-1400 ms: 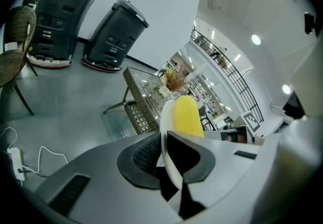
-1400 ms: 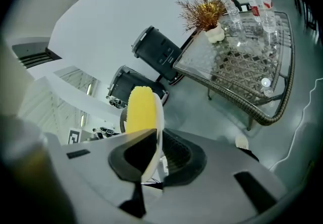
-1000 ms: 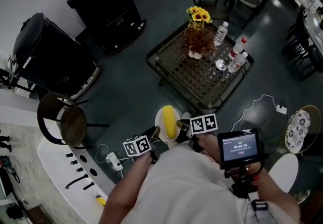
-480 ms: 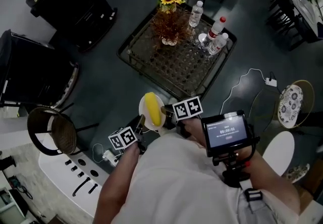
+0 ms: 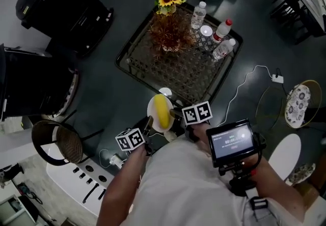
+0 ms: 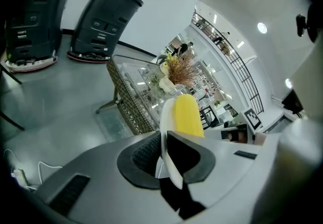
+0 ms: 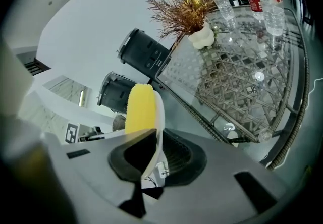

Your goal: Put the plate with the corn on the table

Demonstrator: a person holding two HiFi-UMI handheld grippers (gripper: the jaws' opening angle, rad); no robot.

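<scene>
A white plate (image 5: 152,116) carrying a yellow corn cob (image 5: 162,110) hangs in the air just short of the near edge of the glass-topped wicker table (image 5: 153,75). My left gripper (image 5: 148,127) is shut on the plate's left rim, my right gripper (image 5: 177,116) is shut on its right rim. In the left gripper view the plate (image 6: 165,117) runs edge-on between the jaws with the corn (image 6: 186,116) beside it. In the right gripper view the plate (image 7: 158,122) and corn (image 7: 139,109) stand the same way, the table (image 7: 237,79) beyond.
On the table stand a vase of sunflowers and dried stalks (image 5: 167,16), water bottles (image 5: 224,49) and a small glass (image 5: 206,31). Two black bins (image 5: 56,1) are at the left, a wicker chair (image 5: 61,141) at the lower left, a cable (image 5: 239,90) on the floor.
The plate with the corn has stayed in both grippers. The table has come closer in the head view, and the plate now sits right at its near edge.
</scene>
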